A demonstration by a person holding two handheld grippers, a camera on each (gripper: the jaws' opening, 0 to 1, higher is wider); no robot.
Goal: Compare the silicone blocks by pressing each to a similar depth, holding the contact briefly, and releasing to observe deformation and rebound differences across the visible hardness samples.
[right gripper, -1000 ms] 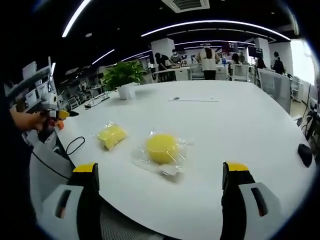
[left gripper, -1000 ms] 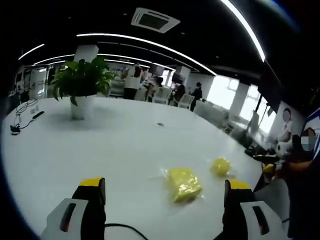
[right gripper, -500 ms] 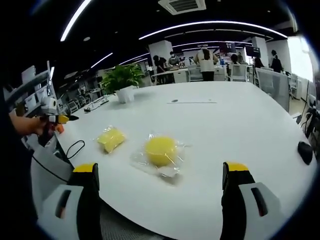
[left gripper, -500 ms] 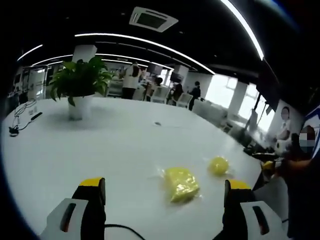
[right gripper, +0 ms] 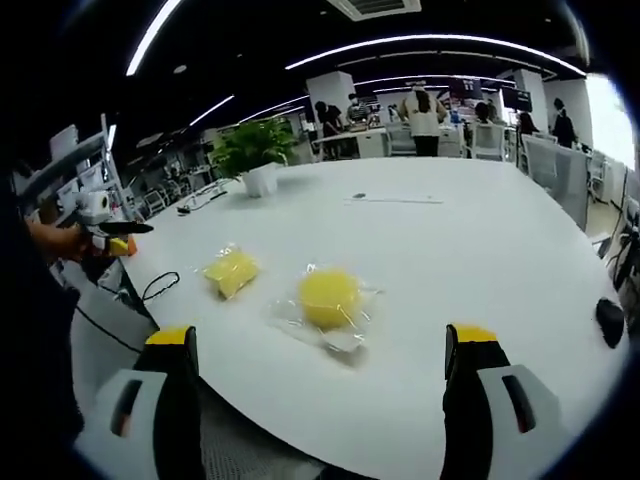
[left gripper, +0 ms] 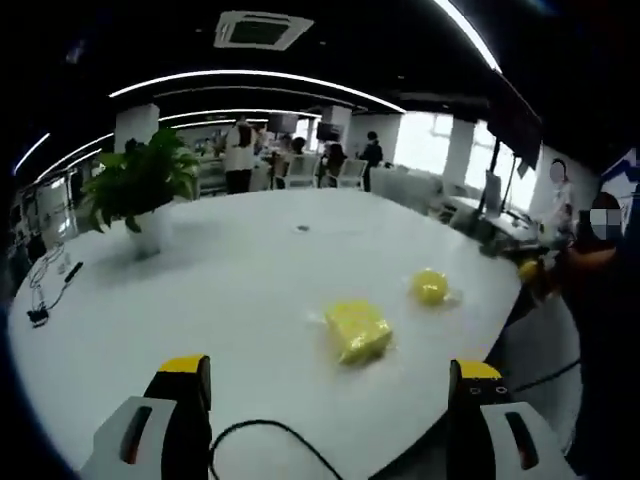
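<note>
Two bagged silicone samples are seen on the white table (right gripper: 480,240): a yellow square silicone block (left gripper: 357,331) and a yellow round silicone block (right gripper: 329,297). Nothing is pressed yet. The left gripper (left gripper: 325,400) and right gripper (right gripper: 320,395) are held wide, empty. One block must be reached next, probably.

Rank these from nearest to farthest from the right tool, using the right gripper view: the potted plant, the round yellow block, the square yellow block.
1. Round block: nearest the right tool, in its clear bag just ahead of the jaws.
2. Square block: farther out, to the view's left.
3. Plant: farthest, far back on the white table.
</note>
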